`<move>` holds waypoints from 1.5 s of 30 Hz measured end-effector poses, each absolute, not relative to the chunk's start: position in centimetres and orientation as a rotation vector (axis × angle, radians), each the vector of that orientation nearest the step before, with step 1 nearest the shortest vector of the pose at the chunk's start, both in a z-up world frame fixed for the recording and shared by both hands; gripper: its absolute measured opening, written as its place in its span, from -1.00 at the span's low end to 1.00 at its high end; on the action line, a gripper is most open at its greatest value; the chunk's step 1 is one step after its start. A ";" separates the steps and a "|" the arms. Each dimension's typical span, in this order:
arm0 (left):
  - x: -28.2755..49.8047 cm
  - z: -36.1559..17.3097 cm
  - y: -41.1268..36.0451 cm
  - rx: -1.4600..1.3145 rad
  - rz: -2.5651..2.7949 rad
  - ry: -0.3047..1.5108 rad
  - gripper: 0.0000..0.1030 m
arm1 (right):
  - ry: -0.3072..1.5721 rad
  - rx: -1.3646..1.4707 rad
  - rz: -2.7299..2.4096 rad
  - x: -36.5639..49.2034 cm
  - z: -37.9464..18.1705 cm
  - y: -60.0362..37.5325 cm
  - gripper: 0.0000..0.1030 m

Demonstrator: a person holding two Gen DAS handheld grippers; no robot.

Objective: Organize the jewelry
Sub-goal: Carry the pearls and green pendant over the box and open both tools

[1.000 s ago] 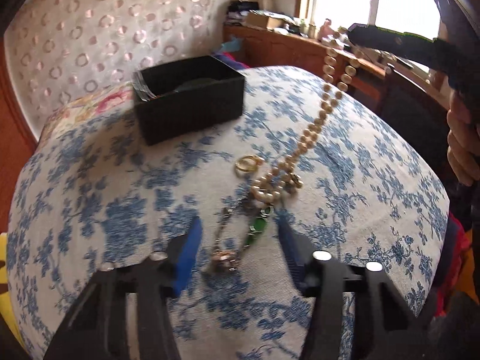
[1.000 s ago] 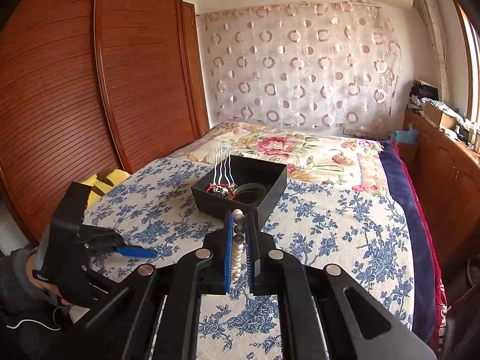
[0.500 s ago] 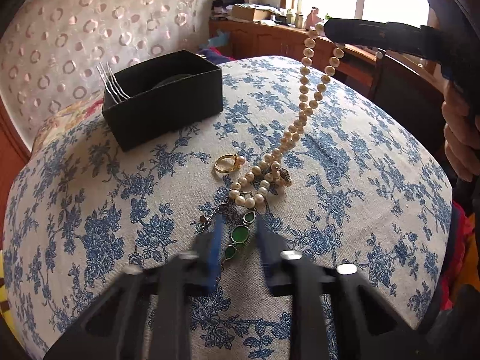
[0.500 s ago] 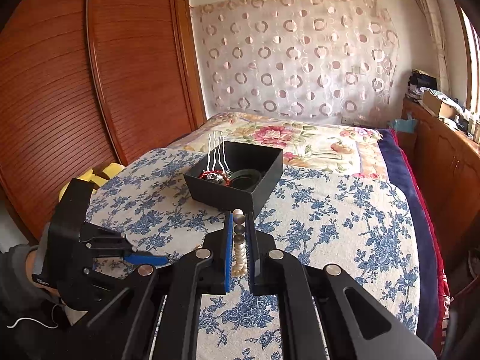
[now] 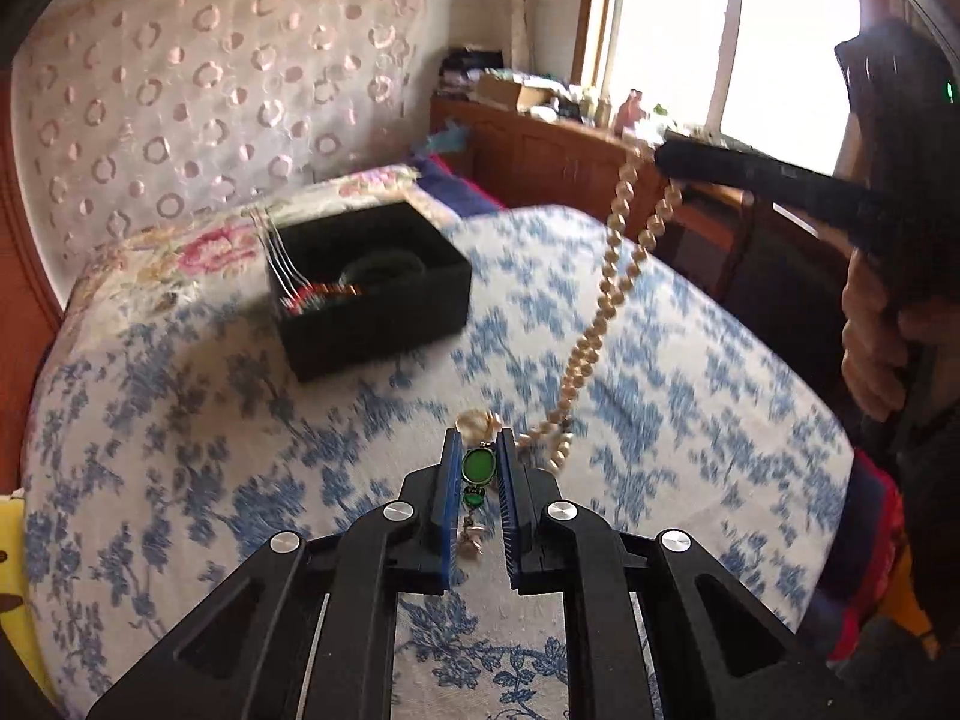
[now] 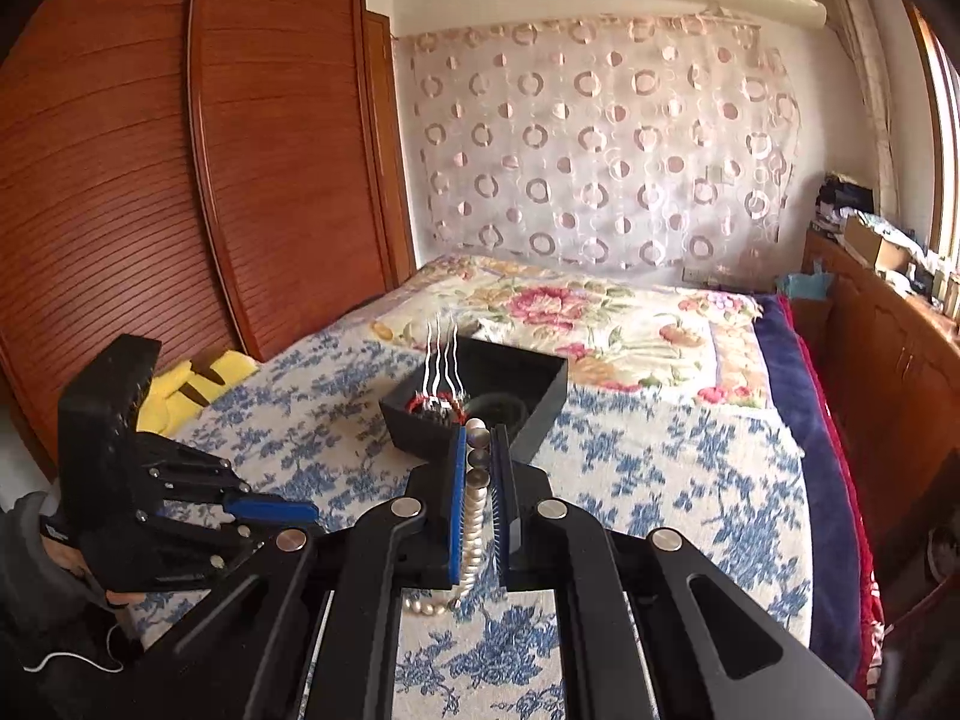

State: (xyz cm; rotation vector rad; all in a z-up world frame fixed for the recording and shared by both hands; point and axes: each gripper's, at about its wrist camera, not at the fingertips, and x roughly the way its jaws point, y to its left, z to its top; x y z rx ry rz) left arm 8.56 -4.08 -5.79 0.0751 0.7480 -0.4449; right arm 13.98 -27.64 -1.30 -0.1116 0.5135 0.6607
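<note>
My left gripper (image 5: 479,450) is shut on a green-stone pendant (image 5: 478,466) just above the blue-flowered bedspread; its chain hangs down between the fingers. My right gripper (image 6: 478,441) is shut on a pearl necklace (image 6: 477,495) and holds it high; in the left wrist view the pearl strand (image 5: 606,294) hangs down from it, its lower end on the bed beside the pendant. A gold ring (image 5: 475,420) lies just past my left fingertips. The black jewelry box (image 5: 372,288) stands open further back, with silver hairpins (image 5: 276,258) and a dark bangle inside; it also shows in the right wrist view (image 6: 540,390).
The bed carries a floral quilt (image 6: 600,324) at its far end. A wooden wardrobe (image 6: 180,180) stands to the left, and a wooden cabinet (image 6: 888,360) with clutter under the window to the right. A yellow cushion (image 6: 186,384) lies by the wardrobe.
My left gripper has closed on the green pendant and lifted it slightly. My right gripper has kept rising with the pearl necklace, pulling more of the strand off the bed.
</note>
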 end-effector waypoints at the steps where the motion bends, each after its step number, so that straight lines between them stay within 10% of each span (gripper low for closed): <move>1: 8.6 -5.1 -3.7 0.061 -0.443 0.734 -0.79 | 0.510 -0.114 0.660 13.9 -1.1 -27.6 -0.83; 45: 12.9 2.4 1.3 0.045 -0.291 0.599 -0.79 | 0.436 -0.277 0.592 21.5 8.4 -19.7 -0.83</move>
